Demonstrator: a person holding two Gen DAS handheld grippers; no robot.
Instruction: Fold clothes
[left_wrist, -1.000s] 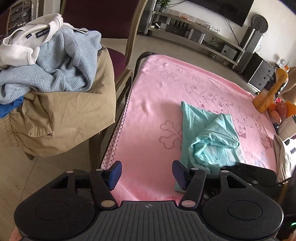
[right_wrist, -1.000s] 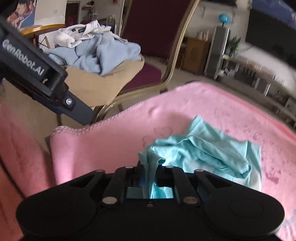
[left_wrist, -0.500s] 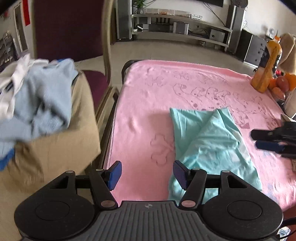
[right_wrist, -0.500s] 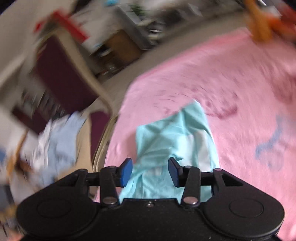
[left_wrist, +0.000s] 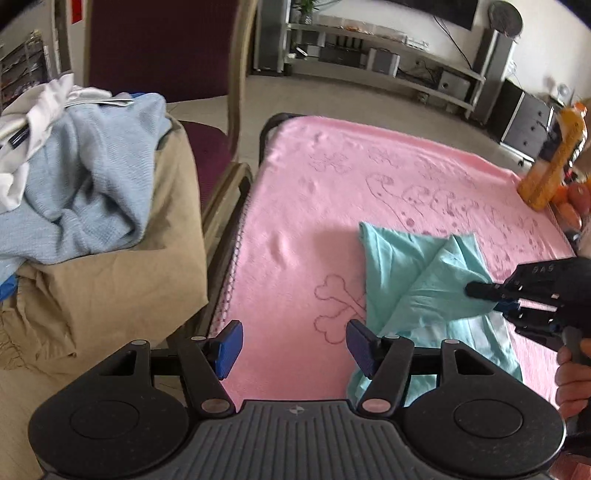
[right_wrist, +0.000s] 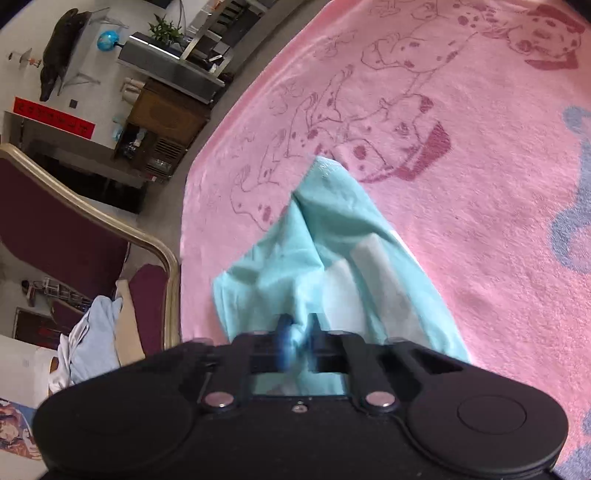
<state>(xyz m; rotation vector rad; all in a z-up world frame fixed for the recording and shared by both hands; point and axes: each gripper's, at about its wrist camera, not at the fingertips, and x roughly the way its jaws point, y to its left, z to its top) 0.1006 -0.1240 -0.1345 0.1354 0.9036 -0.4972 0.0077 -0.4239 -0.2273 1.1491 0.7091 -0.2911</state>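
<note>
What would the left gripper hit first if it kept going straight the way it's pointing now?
Most likely the pink blanket: the open left gripper points down at bare pink between its fingers. The teal garment lies just right of that line, near the right finger, so depth leaves some doubt.

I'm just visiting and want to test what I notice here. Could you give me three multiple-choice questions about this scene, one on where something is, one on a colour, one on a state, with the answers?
1. Where does the pile of unfolded clothes sit?
A. on the chair beside the table
B. on the floor under the table
C. on the pink blanket

2. What colour is the garment being folded?
A. white
B. turquoise
C. tan

3. How do the left gripper's jaws stand?
A. clamped on the garment
C. holding the juice bottle
B. apart, with nothing between them

Answers:
1 A: the pile rests on the chair left of the pink blanket.
2 B: it is turquoise; the right gripper's jaws are closing on a bunch of it.
3 B: only blanket shows in the gap.
</note>
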